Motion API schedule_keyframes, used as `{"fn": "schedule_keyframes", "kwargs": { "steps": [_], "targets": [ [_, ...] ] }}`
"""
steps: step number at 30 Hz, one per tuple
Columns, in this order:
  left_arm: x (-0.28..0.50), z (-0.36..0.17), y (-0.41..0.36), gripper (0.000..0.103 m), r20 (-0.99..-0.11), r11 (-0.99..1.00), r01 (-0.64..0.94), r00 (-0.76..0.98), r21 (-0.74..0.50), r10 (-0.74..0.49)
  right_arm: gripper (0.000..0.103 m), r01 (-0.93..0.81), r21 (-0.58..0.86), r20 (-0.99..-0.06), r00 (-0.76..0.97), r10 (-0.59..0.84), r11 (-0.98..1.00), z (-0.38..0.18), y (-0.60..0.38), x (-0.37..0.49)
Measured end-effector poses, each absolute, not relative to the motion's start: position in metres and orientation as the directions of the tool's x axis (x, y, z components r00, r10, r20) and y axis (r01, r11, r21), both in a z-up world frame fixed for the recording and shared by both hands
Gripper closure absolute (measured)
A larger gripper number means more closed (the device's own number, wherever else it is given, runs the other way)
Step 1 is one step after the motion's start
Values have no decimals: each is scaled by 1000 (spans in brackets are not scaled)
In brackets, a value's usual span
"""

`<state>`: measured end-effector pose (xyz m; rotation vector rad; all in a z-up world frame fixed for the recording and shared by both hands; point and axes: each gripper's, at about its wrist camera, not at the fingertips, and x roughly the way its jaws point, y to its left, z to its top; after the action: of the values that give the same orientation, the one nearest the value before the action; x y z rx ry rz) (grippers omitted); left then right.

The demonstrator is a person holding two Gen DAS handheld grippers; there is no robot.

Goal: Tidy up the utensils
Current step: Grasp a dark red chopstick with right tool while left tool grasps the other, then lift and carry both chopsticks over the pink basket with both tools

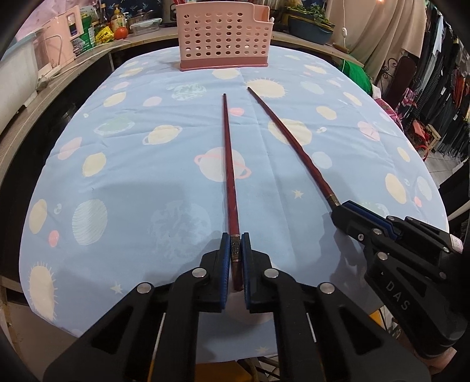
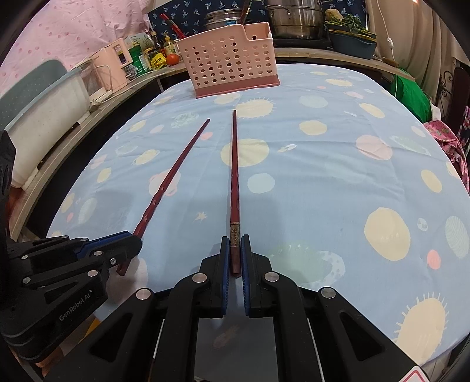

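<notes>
On the desk [image 1: 123,182] the cloth [image 1: 337,164] covers the top. The basket [image 1: 224,36] stands at the far edge, at 12 o'clock from both tongs. Two chopsticks lie on the cloth between basket and tongs, tips toward the basket and stopping short of it. The left chopstick [image 1: 229,176] runs straight toward 12 o'clock, its near end between the fingers of the left tongs [image 1: 235,249]. The right chopstick [image 1: 293,144] lies beside it at 3 o'clock, tip leaning toward 11 o'clock, its near end in the right tongs [image 2: 235,252]. The tips lie near each other, the near ends well apart. Behind the basket, pots [image 2: 293,17] stand on a counter [image 2: 317,54]; bottles [image 1: 117,19] crowd at 10 o'clock.
</notes>
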<state>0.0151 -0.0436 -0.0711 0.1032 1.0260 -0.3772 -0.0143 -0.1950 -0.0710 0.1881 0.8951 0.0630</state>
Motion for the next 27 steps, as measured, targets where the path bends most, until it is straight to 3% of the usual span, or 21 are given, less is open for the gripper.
{"fn": "schedule_keyframes", "kwargs": {
  "steps": [12,27],
  "targets": [
    [18,-41,-32,96,-821,934,326,487,-147,-299,96,15,201,-725,675,138,980,-37,-195,-20],
    [39,41,-10,96,-704,926,298,606,-232,-371,96,8,251,-572,808,141,968,53,-219,-7]
  ]
}}
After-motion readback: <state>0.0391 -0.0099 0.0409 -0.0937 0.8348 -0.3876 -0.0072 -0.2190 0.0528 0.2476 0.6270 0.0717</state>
